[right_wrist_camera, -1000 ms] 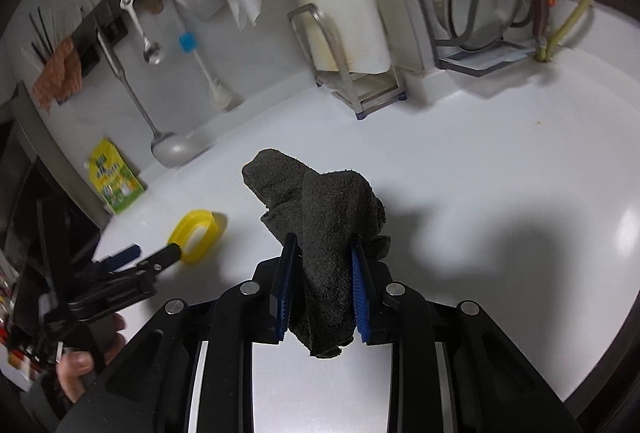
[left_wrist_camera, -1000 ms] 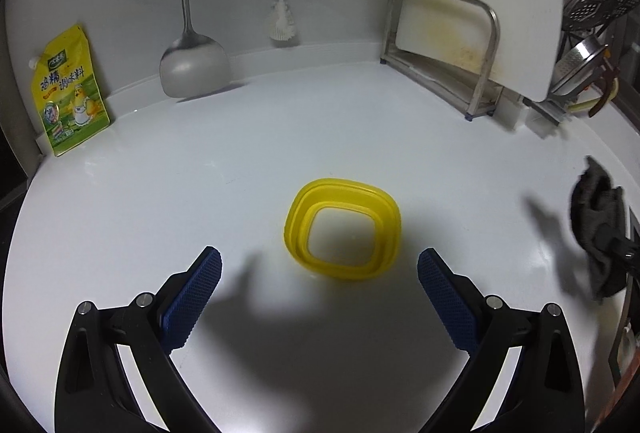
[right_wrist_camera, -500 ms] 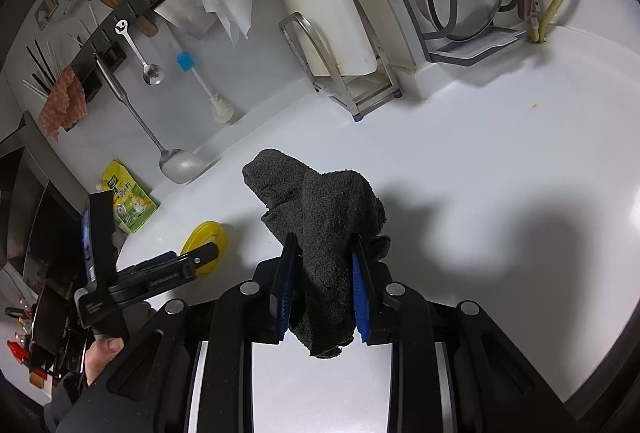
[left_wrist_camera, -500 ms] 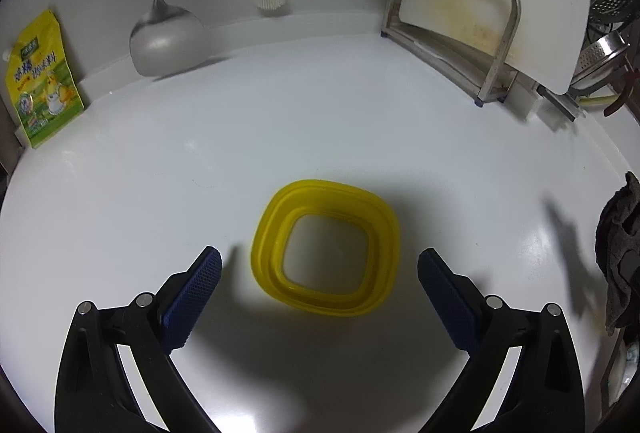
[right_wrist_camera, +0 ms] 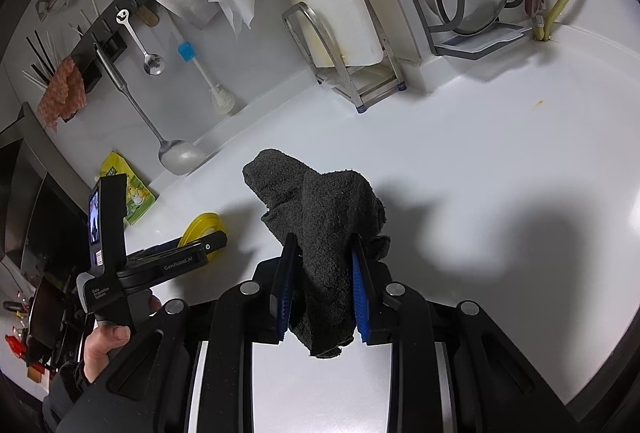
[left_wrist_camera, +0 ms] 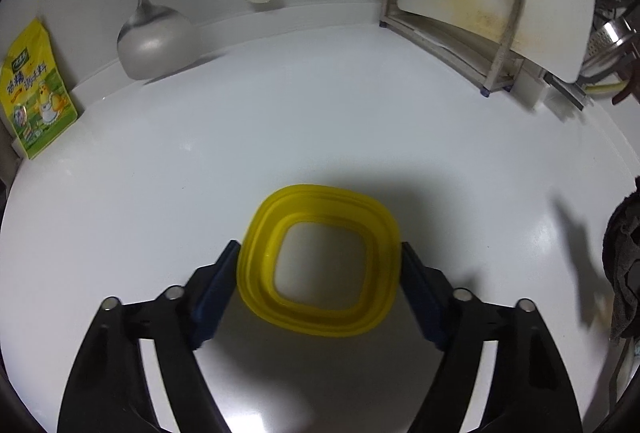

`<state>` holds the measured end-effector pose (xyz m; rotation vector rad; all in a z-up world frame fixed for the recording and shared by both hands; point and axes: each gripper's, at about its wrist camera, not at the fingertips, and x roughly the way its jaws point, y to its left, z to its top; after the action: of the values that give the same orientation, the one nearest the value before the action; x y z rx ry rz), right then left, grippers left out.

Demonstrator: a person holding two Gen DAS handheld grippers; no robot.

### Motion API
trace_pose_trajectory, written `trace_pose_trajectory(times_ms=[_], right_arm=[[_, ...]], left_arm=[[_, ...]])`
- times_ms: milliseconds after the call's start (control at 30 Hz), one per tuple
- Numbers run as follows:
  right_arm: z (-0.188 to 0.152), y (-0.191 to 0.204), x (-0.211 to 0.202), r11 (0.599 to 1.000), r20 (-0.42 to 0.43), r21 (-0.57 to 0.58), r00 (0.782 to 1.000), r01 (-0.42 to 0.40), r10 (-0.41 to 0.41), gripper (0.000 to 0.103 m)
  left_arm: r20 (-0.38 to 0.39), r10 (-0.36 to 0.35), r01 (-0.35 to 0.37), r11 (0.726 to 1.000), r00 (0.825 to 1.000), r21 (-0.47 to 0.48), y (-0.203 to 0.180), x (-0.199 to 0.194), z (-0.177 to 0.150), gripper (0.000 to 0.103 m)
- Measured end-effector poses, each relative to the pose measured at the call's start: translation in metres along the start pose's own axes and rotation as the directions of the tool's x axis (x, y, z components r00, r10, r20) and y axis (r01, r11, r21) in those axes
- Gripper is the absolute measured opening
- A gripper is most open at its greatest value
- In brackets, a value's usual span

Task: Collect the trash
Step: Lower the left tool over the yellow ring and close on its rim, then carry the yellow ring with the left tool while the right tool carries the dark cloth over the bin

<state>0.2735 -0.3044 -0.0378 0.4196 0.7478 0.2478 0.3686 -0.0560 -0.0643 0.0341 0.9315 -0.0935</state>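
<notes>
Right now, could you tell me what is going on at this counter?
A person holds a gripper in each hand over a white counter. The left gripper has its blue pads against both sides of a yellow container standing on the counter. The right gripper is clamped on a dark cloth, held above the surface.

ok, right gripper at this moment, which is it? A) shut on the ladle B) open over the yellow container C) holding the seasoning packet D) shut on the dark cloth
D: in the right wrist view the right gripper has both blue fingers pressed into the dark cloth, which bulges above them and hangs below, off the counter.
</notes>
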Motion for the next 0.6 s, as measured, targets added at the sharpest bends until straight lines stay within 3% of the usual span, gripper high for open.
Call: trace_pose_trajectory(times_ms=[367, 600], right_arm=[[-0.005, 0.006, 0.000, 1.000, -0.004, -0.024, 1.000, 0.006, -0.006, 0.024], [-0.012, 0.020, -0.019, 0.998, 0.040, -0.053, 0.999, -0.023, 0.025, 0.024]], left_arm=[[0.083, -0.003, 0.000, 0.999, 0.997, 0.048, -0.007, -0.023, -0.013, 0.069], [0.207, 0.020, -0.030, 0.999, 0.978, 0.044, -0.008, -0.078, -0.033, 0.069]])
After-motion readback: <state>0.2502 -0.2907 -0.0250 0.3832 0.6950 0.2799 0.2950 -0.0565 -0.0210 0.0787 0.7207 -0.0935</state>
